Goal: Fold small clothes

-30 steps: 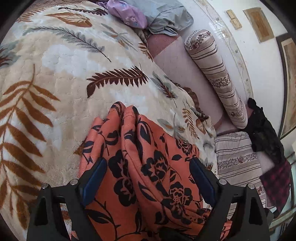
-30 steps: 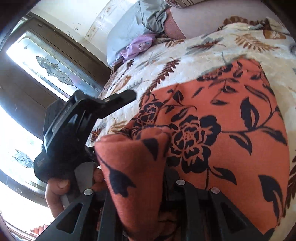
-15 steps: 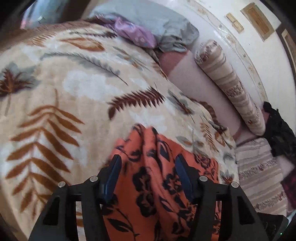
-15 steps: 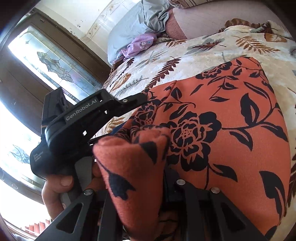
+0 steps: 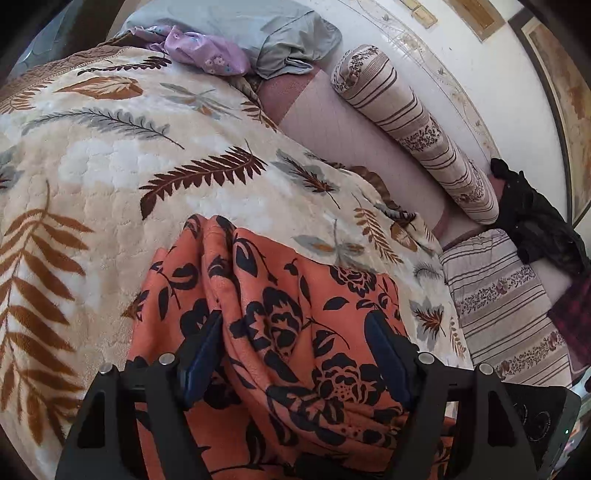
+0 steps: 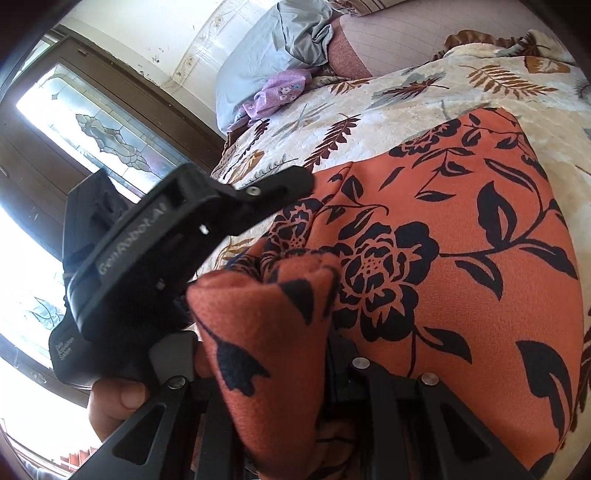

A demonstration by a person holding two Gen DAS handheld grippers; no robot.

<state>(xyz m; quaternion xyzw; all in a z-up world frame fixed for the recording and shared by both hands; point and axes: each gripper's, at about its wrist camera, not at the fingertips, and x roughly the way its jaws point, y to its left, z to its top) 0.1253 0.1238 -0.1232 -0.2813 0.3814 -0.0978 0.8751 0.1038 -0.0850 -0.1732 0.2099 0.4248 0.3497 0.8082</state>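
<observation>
Two hand-held grippers are working one orange floral garment (image 5: 295, 332) lying on the leaf-print blanket (image 5: 110, 166) of the bed. Left hand-held gripper (image 5: 295, 354) is standing wide open, its blue pads either side of a bunched ridge of cloth, seemingly not pinching it. Right hand-held gripper (image 6: 258, 354) is clamping a thick fold of the same garment (image 6: 443, 240); its fingertips are hidden by fabric. Just left of it, the left unit's black body (image 6: 155, 251) is hovering. Ahead of both, a grey pillow (image 5: 258, 33) and purple cloth (image 5: 207, 51) are lying.
</observation>
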